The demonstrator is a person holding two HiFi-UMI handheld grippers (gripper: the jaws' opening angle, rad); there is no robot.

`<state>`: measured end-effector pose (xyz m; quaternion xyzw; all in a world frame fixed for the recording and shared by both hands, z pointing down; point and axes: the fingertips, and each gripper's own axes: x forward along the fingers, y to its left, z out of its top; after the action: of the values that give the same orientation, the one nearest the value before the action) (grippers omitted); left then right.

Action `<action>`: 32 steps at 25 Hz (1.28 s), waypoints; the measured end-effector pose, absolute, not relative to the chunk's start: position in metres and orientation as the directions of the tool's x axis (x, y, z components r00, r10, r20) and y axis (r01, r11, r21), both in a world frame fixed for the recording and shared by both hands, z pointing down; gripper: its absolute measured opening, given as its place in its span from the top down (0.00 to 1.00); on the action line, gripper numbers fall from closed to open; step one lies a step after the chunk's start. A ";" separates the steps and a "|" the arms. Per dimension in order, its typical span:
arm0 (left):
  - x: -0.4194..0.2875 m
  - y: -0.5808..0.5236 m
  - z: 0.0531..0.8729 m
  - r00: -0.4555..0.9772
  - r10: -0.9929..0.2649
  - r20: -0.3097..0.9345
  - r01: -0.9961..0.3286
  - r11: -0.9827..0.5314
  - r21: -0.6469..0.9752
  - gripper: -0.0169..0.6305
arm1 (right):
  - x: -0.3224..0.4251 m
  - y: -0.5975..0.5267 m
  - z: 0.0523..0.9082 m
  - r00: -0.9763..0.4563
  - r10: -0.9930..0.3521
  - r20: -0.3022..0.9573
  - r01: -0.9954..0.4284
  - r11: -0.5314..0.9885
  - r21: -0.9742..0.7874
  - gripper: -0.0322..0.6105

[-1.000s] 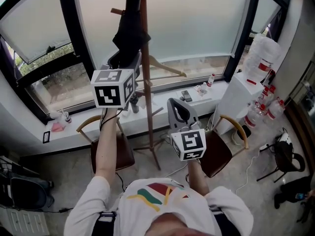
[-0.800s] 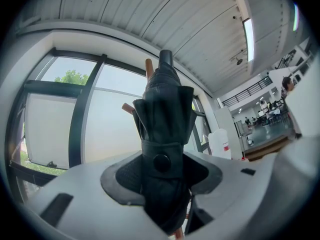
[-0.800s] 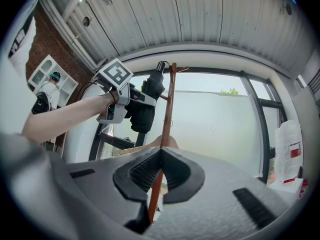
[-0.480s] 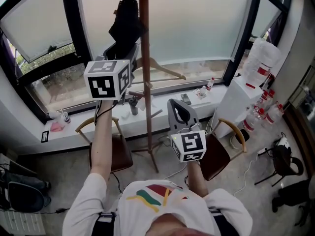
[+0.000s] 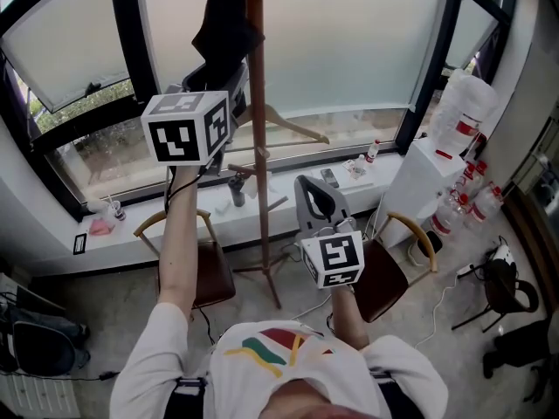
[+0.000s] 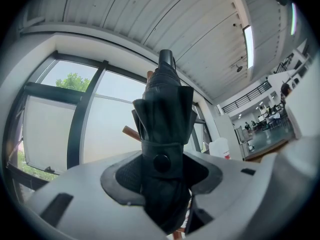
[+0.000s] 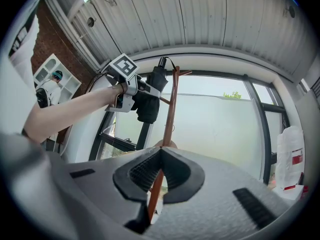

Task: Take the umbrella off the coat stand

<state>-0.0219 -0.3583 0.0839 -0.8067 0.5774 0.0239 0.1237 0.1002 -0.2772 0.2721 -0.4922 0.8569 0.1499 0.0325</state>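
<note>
The folded black umbrella hangs beside the top of the wooden coat stand. My left gripper is raised at arm's length and shut on the umbrella's lower part. In the left gripper view the umbrella, with its strap and snap button, stands upright between the jaws of the left gripper. My right gripper hangs lower, in front of the stand's pole, shut on nothing. From the right gripper I see the stand and the umbrella up at the left.
A wooden hanger hangs from the stand. Two chairs flank its base under the windowsill, which carries small bottles. A white water dispenser with a large bottle stands at the right.
My left gripper has risen along the stand with the umbrella in it. The right gripper has stayed in place.
</note>
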 end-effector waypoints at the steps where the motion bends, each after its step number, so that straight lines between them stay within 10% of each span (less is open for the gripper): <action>1: -0.022 -0.358 0.081 0.330 -0.926 -0.185 -0.938 -0.300 -0.174 0.65 | 0.100 -0.277 0.271 -0.514 -0.833 -0.203 -0.852 0.471 0.227 0.95; 32: -0.050 -0.344 0.154 0.263 -0.947 -0.182 -0.962 -0.243 -0.124 0.65 | 0.070 -0.289 0.277 -0.564 -0.805 -0.183 -0.818 0.516 0.256 0.95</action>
<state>-0.0498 -0.3441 0.1544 -0.7877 0.6059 0.0348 0.1054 0.0700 -0.2889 0.2766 -0.4662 0.8702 0.1578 0.0205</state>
